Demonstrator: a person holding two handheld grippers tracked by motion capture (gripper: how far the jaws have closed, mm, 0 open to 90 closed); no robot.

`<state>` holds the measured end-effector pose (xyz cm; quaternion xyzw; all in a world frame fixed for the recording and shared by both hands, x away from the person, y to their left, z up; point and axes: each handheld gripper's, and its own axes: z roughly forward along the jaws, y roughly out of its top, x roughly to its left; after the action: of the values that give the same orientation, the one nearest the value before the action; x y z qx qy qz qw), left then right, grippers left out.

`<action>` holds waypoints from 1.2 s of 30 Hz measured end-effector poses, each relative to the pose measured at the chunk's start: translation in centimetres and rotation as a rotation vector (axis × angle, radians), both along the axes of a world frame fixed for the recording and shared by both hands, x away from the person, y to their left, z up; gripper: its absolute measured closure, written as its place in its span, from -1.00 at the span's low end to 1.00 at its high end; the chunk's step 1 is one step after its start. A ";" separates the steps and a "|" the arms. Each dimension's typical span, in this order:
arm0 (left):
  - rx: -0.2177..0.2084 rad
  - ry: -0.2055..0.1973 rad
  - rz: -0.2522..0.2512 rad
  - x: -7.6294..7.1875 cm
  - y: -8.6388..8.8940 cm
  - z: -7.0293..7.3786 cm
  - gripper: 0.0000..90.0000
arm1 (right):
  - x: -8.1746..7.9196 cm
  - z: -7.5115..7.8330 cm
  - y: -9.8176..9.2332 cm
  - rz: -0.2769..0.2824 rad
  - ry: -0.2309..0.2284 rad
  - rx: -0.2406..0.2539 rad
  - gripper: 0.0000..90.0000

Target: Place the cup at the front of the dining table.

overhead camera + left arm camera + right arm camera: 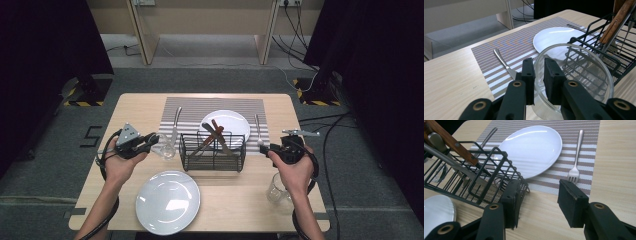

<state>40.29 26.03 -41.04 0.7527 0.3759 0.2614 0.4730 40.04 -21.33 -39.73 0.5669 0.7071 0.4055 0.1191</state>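
Left gripper (539, 75): jaws drawn narrow, pinching the near rim of a clear glass (574, 80), one jaw inside the wall and one outside. Glass tilted, mouth toward the camera; seen from above it lies just left of the wire basket (212, 150), at the near left corner of the striped placemat (190, 107).

Right gripper (537, 202): jaws wide, nothing between them, hanging over bare table (616, 157). A fork (575, 167) lies straight ahead, tines toward the gripper, handle running away along the placemat's right edge; this hand is the nearer one to it.

Second glass (279, 192): upright on the table, near the right forearm.

Wire basket: holds wood-handled knives (216, 134) leaning crosswise, with other cutlery not told apart.

White plate (226, 125): on the placemat behind the basket, bare.

Second white plate (167, 201): at the table's near edge, bare.

Utensil (505, 65): on the placemat left of the far plate, handle pointing away.
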 end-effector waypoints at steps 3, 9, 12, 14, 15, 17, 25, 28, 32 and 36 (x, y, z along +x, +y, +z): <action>0.003 0.000 0.001 0.1 -0.1 0.0 0.76 | 0.0 0.0 0.0 0.001 0.000 -0.001 0.18; 0.004 -0.003 0.003 0.4 -0.2 -0.1 0.76 | 0.0 -0.1 0.0 0.003 0.000 -0.002 0.18; 0.003 0.000 -0.002 0.5 -0.3 -0.1 0.76 | 0.0 -0.1 0.0 0.002 0.000 -0.002 0.18; 0.006 -0.002 0.003 0.6 -0.3 -0.1 0.76 | 0.0 -0.1 0.0 0.003 0.000 -0.001 0.18; 0.004 -0.001 0.001 0.7 -0.3 -0.1 0.76 | 0.0 -0.1 0.0 0.003 -0.002 -0.002 0.18; 0.003 -0.001 0.001 0.7 -0.3 0.0 0.76 | 0.0 -0.1 0.0 0.004 -0.001 -0.002 0.18; 0.003 -0.004 0.006 1.1 -0.3 0.0 0.76 | 0.0 -0.1 0.0 0.005 0.001 0.000 0.18; 0.003 0.000 0.006 1.2 -0.3 -0.1 0.76 | 0.0 -0.1 0.0 0.004 -0.001 0.000 0.18; 0.002 0.000 0.012 1.3 -0.1 -0.2 0.76 | 0.0 -0.1 0.1 0.005 0.002 -0.001 0.18; -0.004 -0.003 0.017 1.5 -0.1 -0.1 0.76 | 0.1 -0.2 0.2 0.008 0.002 -0.005 0.18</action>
<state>41.84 25.89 -41.11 0.7483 0.3820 0.2658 0.4727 40.09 -21.18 -39.89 0.5641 0.7105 0.4038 0.1178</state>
